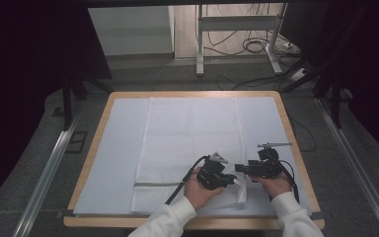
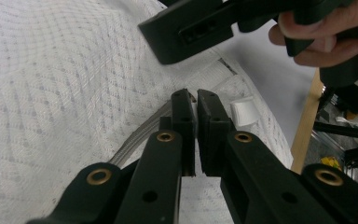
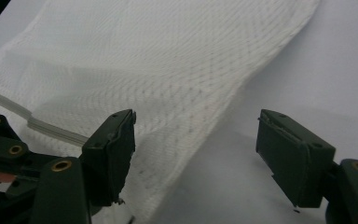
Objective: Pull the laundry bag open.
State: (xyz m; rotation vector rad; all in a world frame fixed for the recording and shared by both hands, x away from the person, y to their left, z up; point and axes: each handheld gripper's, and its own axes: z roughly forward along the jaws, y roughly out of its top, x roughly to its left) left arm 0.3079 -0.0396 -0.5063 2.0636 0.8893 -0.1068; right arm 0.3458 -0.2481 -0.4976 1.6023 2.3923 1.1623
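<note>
High view puts the white mesh cloth (image 1: pixel 190 143) flat at the centre of the frame on the pale-covered counter (image 1: pixel 113 148), and we see both hands working at its lower right corner. Our left hand-held gripper (image 2: pixel 196 100) has its jaws pressed together on the cloth's edge beside the grey hem strip (image 2: pixel 137 135). Our right hand-held gripper (image 3: pixel 196 140) hovers with jaws wide apart, the cloth's raised edge between them. A small white tag (image 2: pixel 242 112) sits near the corner.
</note>
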